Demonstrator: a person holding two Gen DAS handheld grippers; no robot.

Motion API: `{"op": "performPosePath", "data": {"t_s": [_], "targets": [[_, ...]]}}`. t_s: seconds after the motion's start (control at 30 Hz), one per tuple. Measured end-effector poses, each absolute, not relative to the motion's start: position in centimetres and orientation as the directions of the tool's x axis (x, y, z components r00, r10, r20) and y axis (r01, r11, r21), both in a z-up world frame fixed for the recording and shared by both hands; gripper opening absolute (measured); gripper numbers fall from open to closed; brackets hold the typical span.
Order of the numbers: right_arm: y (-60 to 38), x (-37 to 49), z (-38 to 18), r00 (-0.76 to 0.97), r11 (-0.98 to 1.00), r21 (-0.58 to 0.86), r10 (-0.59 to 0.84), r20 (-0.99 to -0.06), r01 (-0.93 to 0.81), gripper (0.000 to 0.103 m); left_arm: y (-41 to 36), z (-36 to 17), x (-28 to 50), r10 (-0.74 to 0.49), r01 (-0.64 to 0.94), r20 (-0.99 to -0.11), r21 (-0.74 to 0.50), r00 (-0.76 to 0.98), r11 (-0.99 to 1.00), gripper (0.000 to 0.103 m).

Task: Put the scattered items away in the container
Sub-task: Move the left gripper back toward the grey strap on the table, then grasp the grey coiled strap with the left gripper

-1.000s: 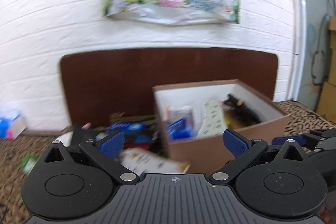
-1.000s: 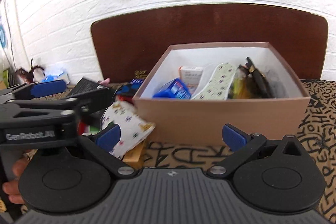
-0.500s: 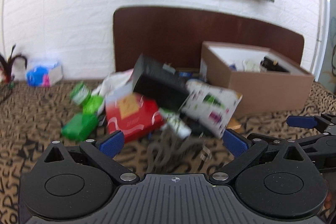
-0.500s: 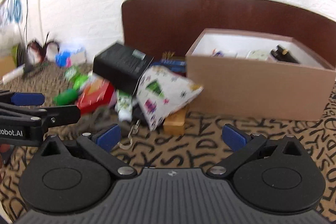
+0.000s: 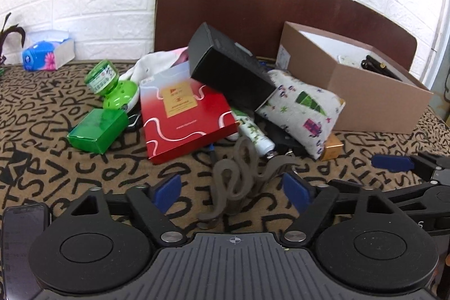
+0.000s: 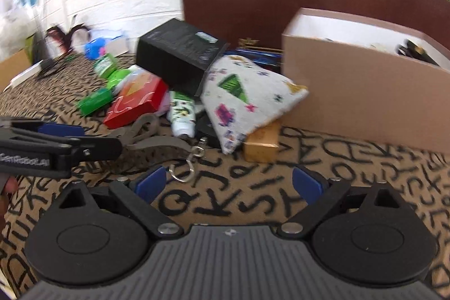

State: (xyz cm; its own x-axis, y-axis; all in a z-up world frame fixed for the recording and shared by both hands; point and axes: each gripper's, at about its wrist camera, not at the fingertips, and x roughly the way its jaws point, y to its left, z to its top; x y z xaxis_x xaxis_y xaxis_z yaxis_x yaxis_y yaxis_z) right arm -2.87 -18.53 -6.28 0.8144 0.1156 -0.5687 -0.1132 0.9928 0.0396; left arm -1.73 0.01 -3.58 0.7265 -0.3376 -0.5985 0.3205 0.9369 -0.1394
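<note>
Both grippers tilted downward toward the pile left of the box [image 5: 365, 100]. Left gripper [image 5: 229, 189]: jaws closing around the grey strap [image 5: 236, 176], pads not touching it. Right gripper [image 6: 227, 183]: jaws wide, closing, nothing between; strap's clip [image 6: 185, 163] just beside its left finger.

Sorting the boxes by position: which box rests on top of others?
The black box: it leans on the red box and patterned pouch, tilted.

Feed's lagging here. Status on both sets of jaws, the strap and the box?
Left gripper closing, grey strap between jaws, not yet pinched. Right gripper closing, empty, above strap's clasp ring. Cardboard box open; pile beside it.
</note>
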Motion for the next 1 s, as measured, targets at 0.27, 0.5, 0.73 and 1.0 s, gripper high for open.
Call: {"op": "performPosePath", "data": {"t_s": [0.27,0.5,0.73,1.0], "targets": [[-16.1,0.4,-7.2,0.769,0.957,-0.018,0.22,-0.601,-0.288,0.069,0.8,-4.5,-0.2,-0.376,0.339,-0.645,-0.188,0.666,0.922,0.066],[-14.1,1.5,-7.6,0.736,0.916,-0.081,0.26,-0.625,-0.392,0.043,1.4,-4.8,0.3,-0.42,0.366,-0.653,-0.227,0.63,0.902,0.033],[-12.3,0.4,-7.7,0.739,0.867,-0.188,0.259,-0.622,-0.461,0.04,2.6,-4.3,-0.5,-0.416,0.373,-0.66,-0.215,0.626,0.902,0.028],[-12.0,-1.4,-7.5,0.724,0.85,-0.196,0.27,-0.634,-0.488,0.044,4.3,-4.0,-2.5,-0.439,0.371,-0.663,-0.252,0.607,0.894,0.025]]}}
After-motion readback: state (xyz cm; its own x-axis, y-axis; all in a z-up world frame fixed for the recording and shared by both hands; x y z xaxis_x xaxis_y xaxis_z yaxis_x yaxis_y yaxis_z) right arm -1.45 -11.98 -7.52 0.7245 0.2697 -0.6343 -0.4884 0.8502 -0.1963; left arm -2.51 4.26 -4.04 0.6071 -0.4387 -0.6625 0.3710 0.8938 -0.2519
